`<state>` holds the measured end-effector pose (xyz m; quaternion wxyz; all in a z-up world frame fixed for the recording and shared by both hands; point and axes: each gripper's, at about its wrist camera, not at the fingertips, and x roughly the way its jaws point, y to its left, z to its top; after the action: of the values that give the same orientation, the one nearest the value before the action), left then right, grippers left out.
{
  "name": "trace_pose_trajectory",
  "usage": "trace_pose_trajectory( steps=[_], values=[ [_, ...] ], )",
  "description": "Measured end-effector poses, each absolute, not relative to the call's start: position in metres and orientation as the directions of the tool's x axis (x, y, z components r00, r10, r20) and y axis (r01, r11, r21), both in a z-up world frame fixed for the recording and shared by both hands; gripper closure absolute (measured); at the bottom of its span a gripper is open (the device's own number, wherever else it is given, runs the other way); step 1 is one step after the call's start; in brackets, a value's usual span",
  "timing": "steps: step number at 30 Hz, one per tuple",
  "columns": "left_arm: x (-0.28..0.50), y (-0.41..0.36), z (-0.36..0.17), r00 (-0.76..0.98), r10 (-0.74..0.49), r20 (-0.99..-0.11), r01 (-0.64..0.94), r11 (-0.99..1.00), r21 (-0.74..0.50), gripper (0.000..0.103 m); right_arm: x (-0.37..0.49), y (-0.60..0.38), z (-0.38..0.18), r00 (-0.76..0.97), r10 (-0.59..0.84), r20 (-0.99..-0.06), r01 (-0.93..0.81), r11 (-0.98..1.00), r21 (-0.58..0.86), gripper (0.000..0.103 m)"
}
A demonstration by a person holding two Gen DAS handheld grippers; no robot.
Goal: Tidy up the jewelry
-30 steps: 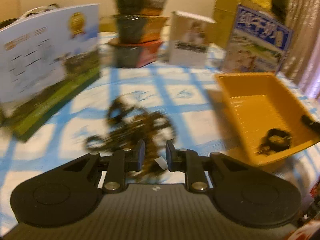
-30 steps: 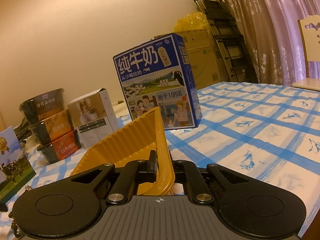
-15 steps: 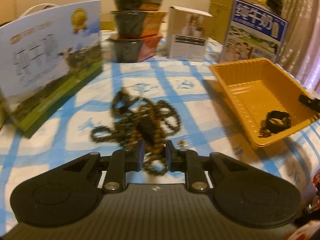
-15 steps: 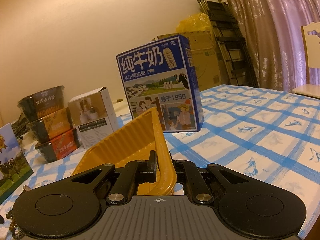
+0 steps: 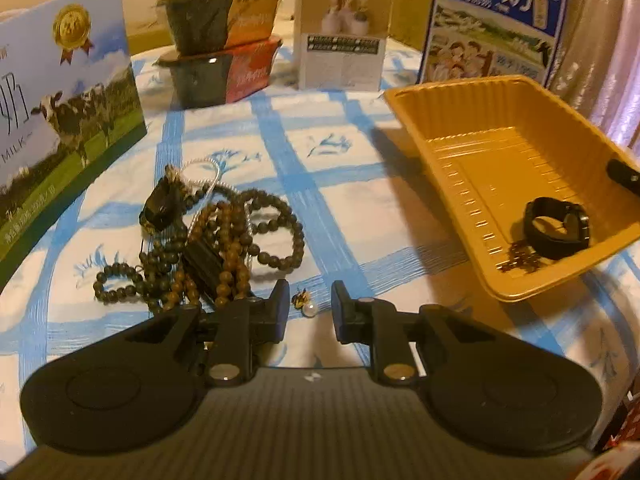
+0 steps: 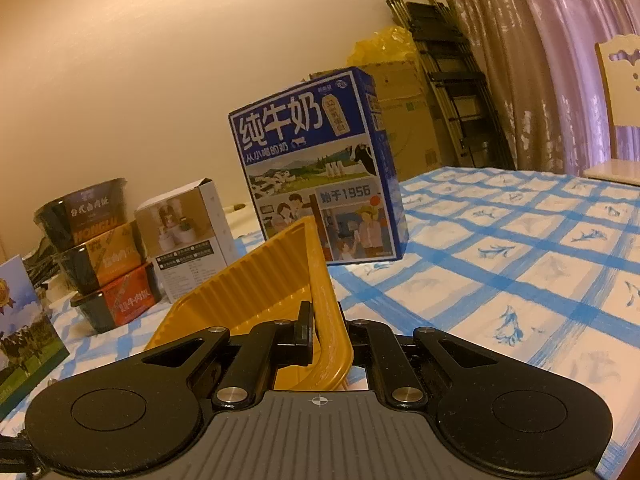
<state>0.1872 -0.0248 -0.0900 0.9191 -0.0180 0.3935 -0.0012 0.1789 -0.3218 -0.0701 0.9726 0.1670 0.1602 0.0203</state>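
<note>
My left gripper (image 5: 310, 304) has dropped closer to the checked tablecloth (image 5: 352, 184) than a second ago, its jaws a narrow gap apart with nothing held, framing a small pearl earring (image 5: 306, 305) beside the tangle of bead bracelets (image 5: 216, 248). My right gripper (image 6: 330, 334) has not moved, jaws clamped on the rim of the yellow tray (image 5: 516, 216), tilting it. A black ring-shaped piece (image 5: 557, 227) lies in the tray's low corner.

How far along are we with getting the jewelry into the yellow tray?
Early. Done: a black bracelet and small chain lie in the yellow tray. In hand: the right gripper clamps the tray's rim; the left gripper, jaws open, frames a pearl earring. Left: the bead pile.
</note>
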Motion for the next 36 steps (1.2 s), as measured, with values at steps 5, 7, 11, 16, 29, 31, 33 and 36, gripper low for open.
trace_pose_trajectory(
  steps=[5,7,11,16,29,31,33,36],
  values=[
    [0.192,-0.029,-0.098,0.675,0.01,-0.737,-0.022,1.0,-0.007,0.084,0.179,-0.323,-0.071,0.947,0.095,-0.306,0.014,0.941,0.337,0.096],
    [0.192,-0.031,-0.1,0.672,0.016,-0.741,-0.027,1.0,-0.002,0.084,0.179,-0.323,-0.071,0.947,0.095,-0.306,0.015,0.942,0.337,0.096],
    [0.192,-0.034,-0.102,0.677,0.027,-0.735,-0.028,1.0,0.011,0.092,0.179,-0.322,-0.071,0.947,0.095,-0.305,0.014,0.942,0.336,0.096],
    [0.188,-0.04,-0.101,0.688,0.037,-0.725,-0.002,0.999,0.049,0.093,0.179,-0.322,-0.072,0.948,0.097,-0.304,0.009,0.944,0.33,0.096],
    [0.183,-0.058,-0.059,0.756,-0.06,-0.652,0.092,0.996,0.015,0.093,0.179,-0.319,-0.071,0.948,0.103,-0.302,0.003,0.944,0.329,0.096],
    [0.185,-0.066,-0.05,0.766,-0.099,-0.636,0.124,0.992,-0.005,0.093,0.179,-0.319,-0.071,0.947,0.105,-0.303,0.001,0.944,0.331,0.096],
    [0.189,-0.074,-0.045,0.771,-0.133,-0.623,0.154,0.988,-0.02,0.093,0.179,-0.318,-0.071,0.948,0.104,-0.302,0.001,0.944,0.329,0.096],
    [0.196,-0.089,-0.042,0.768,-0.176,-0.616,0.201,0.979,-0.029,0.093,0.179,-0.319,-0.071,0.947,0.105,-0.303,0.0,0.945,0.327,0.096]
  ],
)
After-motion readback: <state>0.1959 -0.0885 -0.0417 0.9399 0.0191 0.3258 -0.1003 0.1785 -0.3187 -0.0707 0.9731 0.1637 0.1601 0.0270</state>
